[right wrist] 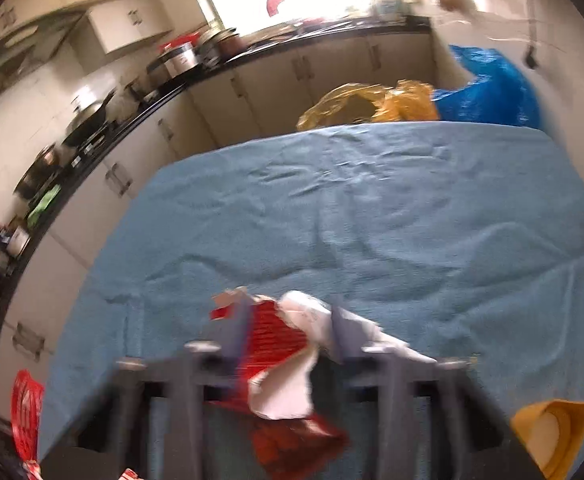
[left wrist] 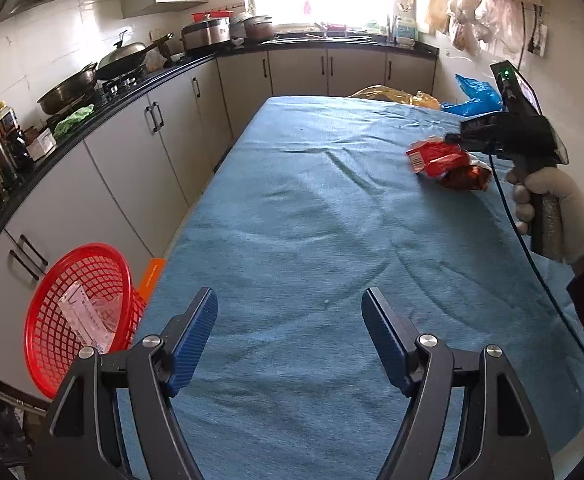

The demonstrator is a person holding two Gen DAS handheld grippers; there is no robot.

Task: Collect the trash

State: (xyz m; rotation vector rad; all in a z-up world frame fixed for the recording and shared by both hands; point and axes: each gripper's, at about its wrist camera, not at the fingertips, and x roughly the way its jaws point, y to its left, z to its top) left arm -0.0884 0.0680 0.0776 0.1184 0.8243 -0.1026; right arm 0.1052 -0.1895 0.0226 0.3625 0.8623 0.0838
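Note:
My right gripper (left wrist: 453, 140) is shut on a crumpled red and white snack wrapper (left wrist: 445, 162) and holds it just above the blue tablecloth (left wrist: 311, 220) at the right. In the blurred right wrist view the wrapper (right wrist: 280, 352) sits between the fingers (right wrist: 236, 332). My left gripper (left wrist: 290, 308) is open and empty over the near end of the table. A red mesh basket (left wrist: 80, 316) stands off the table's left edge with a clear wrapper (left wrist: 88, 316) in it; it also shows in the right wrist view (right wrist: 26, 408).
A black kitchen counter (left wrist: 92, 120) with woks and pots runs along the left and back. Yellow (right wrist: 367, 104) and blue (right wrist: 487, 92) plastic bags lie past the table's far end. A yellow object (right wrist: 551, 432) lies at the near right.

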